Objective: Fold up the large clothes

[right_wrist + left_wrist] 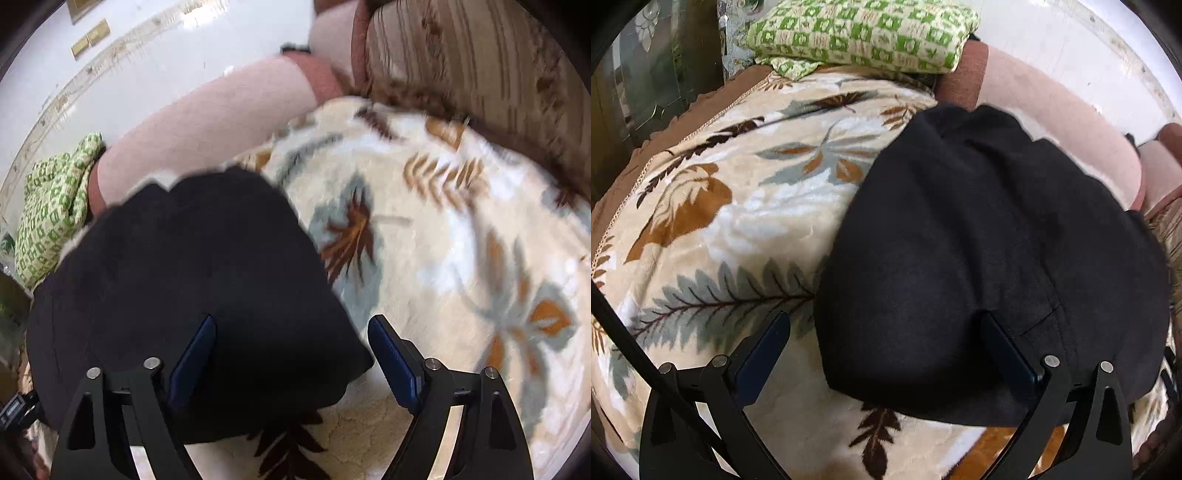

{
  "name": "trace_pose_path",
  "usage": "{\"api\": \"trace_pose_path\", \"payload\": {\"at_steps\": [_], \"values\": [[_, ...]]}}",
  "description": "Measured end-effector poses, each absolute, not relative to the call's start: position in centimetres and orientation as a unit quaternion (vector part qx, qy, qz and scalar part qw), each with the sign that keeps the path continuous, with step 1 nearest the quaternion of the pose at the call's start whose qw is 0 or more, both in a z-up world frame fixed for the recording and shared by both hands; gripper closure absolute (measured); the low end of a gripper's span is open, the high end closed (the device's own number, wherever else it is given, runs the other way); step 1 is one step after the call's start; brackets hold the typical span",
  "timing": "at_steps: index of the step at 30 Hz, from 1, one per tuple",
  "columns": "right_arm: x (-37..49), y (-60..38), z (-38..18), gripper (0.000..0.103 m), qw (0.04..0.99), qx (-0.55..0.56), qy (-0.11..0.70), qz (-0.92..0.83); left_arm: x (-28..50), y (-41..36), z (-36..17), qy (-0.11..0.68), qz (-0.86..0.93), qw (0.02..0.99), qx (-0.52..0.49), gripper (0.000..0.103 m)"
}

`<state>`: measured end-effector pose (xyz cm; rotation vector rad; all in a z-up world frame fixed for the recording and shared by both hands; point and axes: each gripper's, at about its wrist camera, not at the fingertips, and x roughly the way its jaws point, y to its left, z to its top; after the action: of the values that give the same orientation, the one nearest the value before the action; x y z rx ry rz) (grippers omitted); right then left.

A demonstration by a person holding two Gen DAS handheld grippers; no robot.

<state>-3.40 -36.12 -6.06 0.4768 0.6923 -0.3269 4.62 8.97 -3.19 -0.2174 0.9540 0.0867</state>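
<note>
A black garment (pixel 979 240) lies folded in a compact bundle on a cream blanket with a leaf print (pixel 720 206). My left gripper (pixel 884 323) hangs open just above the bundle's near left corner. Its right finger is over the black cloth and its left finger over the blanket. In the right wrist view the same black garment (pixel 184 266) fills the lower left. My right gripper (pixel 291 321) is open over the near right corner, left finger above the cloth, right finger above the blanket (pixel 443 240). Neither pair of pads pinches the fabric.
A folded green-and-cream checked cloth (pixel 864 33) (pixel 55 214) lies beyond the garment. A pink bolster (pixel 1052 122) (pixel 207 122) runs along the blanket's far edge. A striped brown cushion (pixel 480 55) borders the blanket at the right. White floor (pixel 129 48) lies beyond.
</note>
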Motion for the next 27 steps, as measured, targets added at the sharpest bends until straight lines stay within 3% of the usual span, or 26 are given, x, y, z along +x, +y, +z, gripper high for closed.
{"api": "trace_pose_path", "payload": {"at_steps": [3,8,18,24,27], "values": [[-3.9,-35.1,-3.3,0.022,0.922,0.223,0.279,-0.146,4.5,9.5,-2.3,0.444,0.057,0.887,-0.109,0.0],[1.8,-32.3,-2.7,0.037,0.927,0.207,0.309,-0.057,6.4,9.2,-2.2,0.457,0.078,0.879,-0.113,0.0],[10.3,-29.6,-1.3,0.037,0.935,0.192,0.297,-0.001,14.1,2.2,3.1,0.383,0.001,0.923,-0.041,0.0],[13.6,-27.9,-3.3,0.037,0.921,0.166,0.339,0.097,22.2,-0.9,-0.5,0.452,-0.021,0.892,-0.015,0.002],[14.9,-31.2,-5.0,0.04,0.907,0.205,0.366,0.032,24.1,1.3,-2.4,0.47,-0.004,0.882,-0.045,0.002]]}}
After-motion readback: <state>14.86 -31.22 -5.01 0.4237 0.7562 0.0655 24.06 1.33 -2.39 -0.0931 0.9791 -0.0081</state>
